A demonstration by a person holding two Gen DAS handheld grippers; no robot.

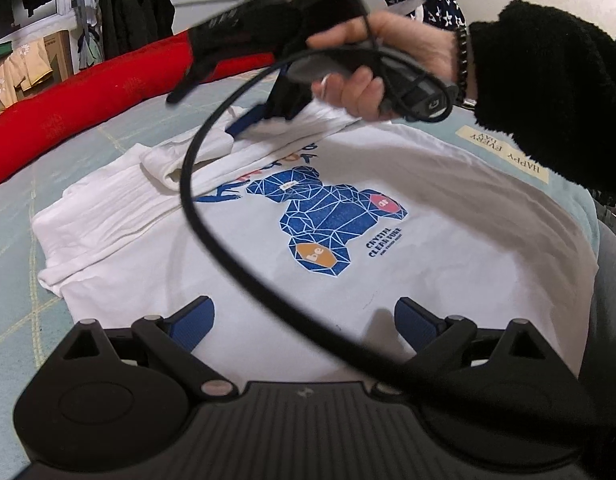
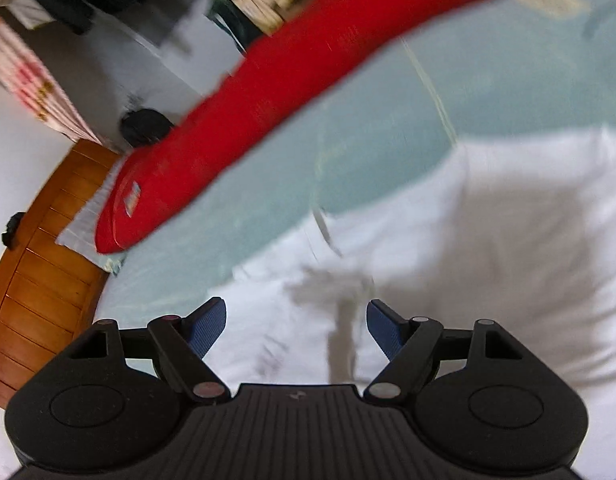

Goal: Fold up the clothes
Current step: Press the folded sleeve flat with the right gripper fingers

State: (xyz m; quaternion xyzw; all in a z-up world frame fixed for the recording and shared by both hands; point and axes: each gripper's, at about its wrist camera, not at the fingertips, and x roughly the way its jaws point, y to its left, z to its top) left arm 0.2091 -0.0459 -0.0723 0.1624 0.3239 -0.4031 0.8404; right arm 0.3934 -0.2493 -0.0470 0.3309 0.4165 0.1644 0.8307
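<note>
A white T-shirt [image 1: 428,272] with a blue geometric bear print [image 1: 324,216] lies flat on the pale blue bed sheet [image 1: 12,280]. Its far left sleeve [image 1: 180,156] is folded inward over the body. My left gripper [image 1: 304,308] stands open just above the shirt's near hem, with nothing between its fingers. A hand [image 1: 408,48] in a black fleece sleeve holds my right gripper [image 1: 206,114] over the shirt's far edge by the folded sleeve. In the blurred right wrist view the right gripper [image 2: 296,308] is open over white shirt fabric [image 2: 488,240], gripping nothing.
A long red bolster [image 1: 88,100] [image 2: 268,100] lies along the far side of the bed. A black cable [image 1: 192,200] loops across the left wrist view. Dark clothes [image 1: 128,12] hang behind. A wooden bed end [image 2: 40,272] borders the sheet [image 2: 368,128].
</note>
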